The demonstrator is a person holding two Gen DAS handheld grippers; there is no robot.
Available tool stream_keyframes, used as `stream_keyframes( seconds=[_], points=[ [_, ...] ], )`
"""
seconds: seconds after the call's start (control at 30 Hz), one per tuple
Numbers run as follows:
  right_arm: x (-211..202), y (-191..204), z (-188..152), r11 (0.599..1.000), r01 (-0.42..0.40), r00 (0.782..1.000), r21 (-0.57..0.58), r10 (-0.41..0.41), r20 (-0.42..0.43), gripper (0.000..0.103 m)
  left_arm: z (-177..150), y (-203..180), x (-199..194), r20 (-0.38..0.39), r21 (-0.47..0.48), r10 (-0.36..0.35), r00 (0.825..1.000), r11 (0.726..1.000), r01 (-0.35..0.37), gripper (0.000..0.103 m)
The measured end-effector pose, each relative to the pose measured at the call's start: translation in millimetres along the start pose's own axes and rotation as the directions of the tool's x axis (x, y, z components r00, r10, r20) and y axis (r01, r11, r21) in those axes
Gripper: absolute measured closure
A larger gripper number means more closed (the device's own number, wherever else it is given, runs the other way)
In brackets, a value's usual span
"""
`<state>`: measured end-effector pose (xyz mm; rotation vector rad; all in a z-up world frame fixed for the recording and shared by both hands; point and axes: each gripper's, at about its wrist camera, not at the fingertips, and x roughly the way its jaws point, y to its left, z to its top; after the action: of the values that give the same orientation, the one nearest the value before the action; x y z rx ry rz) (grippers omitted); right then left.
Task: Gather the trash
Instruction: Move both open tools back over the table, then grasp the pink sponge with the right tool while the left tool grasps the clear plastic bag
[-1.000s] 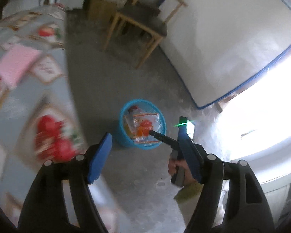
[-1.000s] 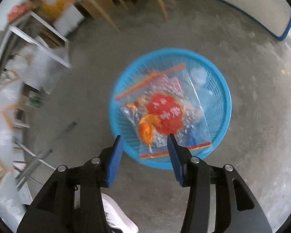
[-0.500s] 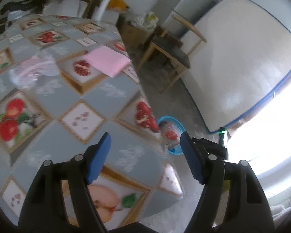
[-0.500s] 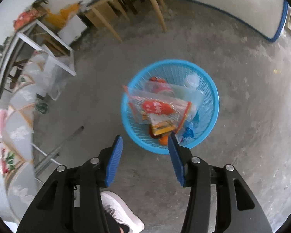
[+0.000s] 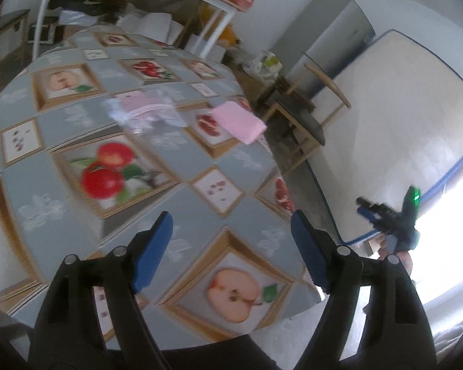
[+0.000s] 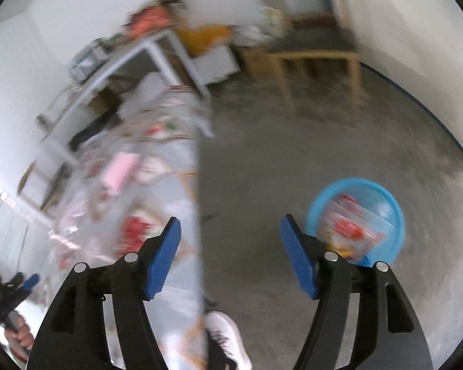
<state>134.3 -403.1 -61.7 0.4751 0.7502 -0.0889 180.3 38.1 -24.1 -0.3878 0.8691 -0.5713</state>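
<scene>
My left gripper [image 5: 231, 243] is open and empty above the near part of a table [image 5: 77, 117] with a fruit-print cloth. On it farther off lie a crumpled clear plastic wrapper [image 5: 145, 111] and a flat pink packet [image 5: 239, 121] at the table's right edge. My right gripper [image 6: 230, 246] is open and empty over the floor beside the table edge [image 6: 197, 203]. A blue mesh bin [image 6: 382, 197] stands on the floor to its right and holds a clear bag with red and orange contents [image 6: 348, 228]. The pink packet shows blurred in the right wrist view [image 6: 118, 169].
A wooden chair [image 6: 318, 49] stands behind the bin by the wall. A white mattress [image 5: 385, 129] leans on the right wall. A white metal shelf with clutter [image 5: 145, 3] is behind the table. My shoe [image 6: 228, 342] is on the concrete floor.
Both grippers swung away from the bin toward the table. The bag that was under the right gripper now lies in the bin. The right gripper's jaws have opened wider.
</scene>
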Motion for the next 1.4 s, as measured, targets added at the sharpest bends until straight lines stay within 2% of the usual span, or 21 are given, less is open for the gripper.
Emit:
stream_keyframes(
  seconds=[0.13,0.27,0.4,0.47,0.57,0.63,0.67,0.7,0.77,0.8,0.83,0.9,1.0,1.07,1.17,1.2,1.23,1.27,1.3,1.33,1.4],
  points=[
    [15.2,70.3,10.4,0.990,-0.101,0.994,-0.093,0.098,-0.044,0.036,-6.6,27.6,-14.5,0.025,-0.050,0.033,0.999,0.998,-0.032,0.028],
    [42.8,128.3,16.6,0.976,-0.136,0.987,-0.169,0.119,-0.110,0.036,-3.7,48.2,-25.8,0.057,-0.060,0.065,0.996,0.996,-0.061,0.028],
    [82.2,160.4,33.5,0.980,-0.156,0.972,-0.128,0.129,-0.197,0.036,12.0,64.3,-31.1,0.064,-0.026,0.090,0.994,0.996,-0.088,0.024],
    [101.1,173.0,43.1,0.982,-0.137,0.970,-0.130,0.106,-0.217,0.035,24.3,71.9,-32.0,0.056,-0.009,0.095,0.994,0.995,-0.094,0.024],
    [130.8,206.6,58.3,0.947,-0.053,0.983,-0.318,-0.006,-0.184,0.027,47.1,74.9,-24.4,0.028,0.070,0.116,0.993,0.991,-0.117,0.020],
    [154.0,237.4,62.0,0.835,0.012,0.988,-0.550,-0.094,-0.121,0.019,61.4,71.8,-15.5,-0.006,0.146,0.131,0.991,0.981,-0.129,0.019],
    [161.6,245.5,62.4,0.791,0.020,0.988,-0.612,-0.109,-0.109,0.017,70.6,68.9,-7.1,-0.031,0.199,0.141,0.990,0.971,-0.132,0.018],
    [175.7,255.7,61.4,0.715,0.023,0.985,-0.699,-0.134,-0.105,0.013,80.5,65.6,3.7,-0.059,0.252,0.156,0.986,0.958,-0.137,0.017],
    [202.7,264.5,60.3,0.608,0.025,0.972,-0.793,-0.201,-0.124,0.011,93.5,60.3,20.6,-0.098,0.324,0.177,0.979,0.936,-0.137,0.015],
    [218.0,265.7,61.4,0.571,0.011,0.962,-0.821,-0.231,-0.148,0.011,102.3,57.0,33.6,-0.115,0.374,0.190,0.975,0.918,-0.135,0.014],
    [229.4,265.5,62.3,0.549,-0.011,0.953,-0.836,-0.248,-0.175,0.011,111.5,54.5,48.1,-0.122,0.420,0.206,0.971,0.897,-0.138,0.014],
    [245.0,264.7,65.8,0.531,-0.026,0.941,-0.847,-0.272,-0.200,0.011,126.8,53.7,74.9,-0.161,0.474,0.213,0.964,0.873,-0.114,0.013],
    [262.9,260.6,72.2,0.545,-0.075,0.925,-0.835,-0.274,-0.262,0.011,144.9,58.5,113.2,-0.193,0.511,0.260,0.946,0.850,-0.129,0.013],
    [273.0,257.2,74.8,0.570,-0.101,0.915,-0.815,-0.269,-0.301,0.011,152.1,61.8,134.0,-0.189,0.540,0.294,0.937,0.828,-0.151,0.013],
    [284.8,248.5,76.7,0.632,-0.119,0.899,-0.766,-0.259,-0.353,0.011,157.8,67.3,161.7,-0.207,0.578,0.349,0.914,0.798,-0.173,0.013],
    [284.7,245.4,78.7,0.667,-0.133,0.896,-0.733,-0.236,-0.376,0.011,158.9,69.4,167.8,-0.216,0.578,0.357,0.909,0.797,-0.176,0.013],
    [283.3,243.0,79.7,0.695,-0.141,0.895,-0.705,-0.214,-0.391,0.012,159.4,71.9,172.7,-0.230,0.567,0.359,0.905,0.805,-0.175,0.013],
    [281.4,241.5,79.8,0.715,-0.146,0.896,-0.683,-0.197,-0.398,0.012,160.0,75.5,175.4,-0.245,0.542,0.349,0.905,0.823,-0.171,0.018],
    [277.6,240.5,78.1,0.732,-0.145,0.900,-0.666,-0.182,-0.396,0.018,160.0,77.6,175.4,-0.251,0.522,0.335,0.908,0.837,-0.165,0.030],
    [275.5,240.1,76.6,0.744,-0.135,0.901,-0.654,-0.182,-0.393,0.022,159.9,79.0,175.2,-0.258,0.506,0.325,0.910,0.848,-0.159,0.034],
    [267.6,238.3,69.7,0.771,-0.117,0.902,-0.626,-0.181,-0.391,0.022,157.9,82.0,172.7,-0.269,0.462,0.303,0.914,0.873,-0.153,0.050]
  ],
)
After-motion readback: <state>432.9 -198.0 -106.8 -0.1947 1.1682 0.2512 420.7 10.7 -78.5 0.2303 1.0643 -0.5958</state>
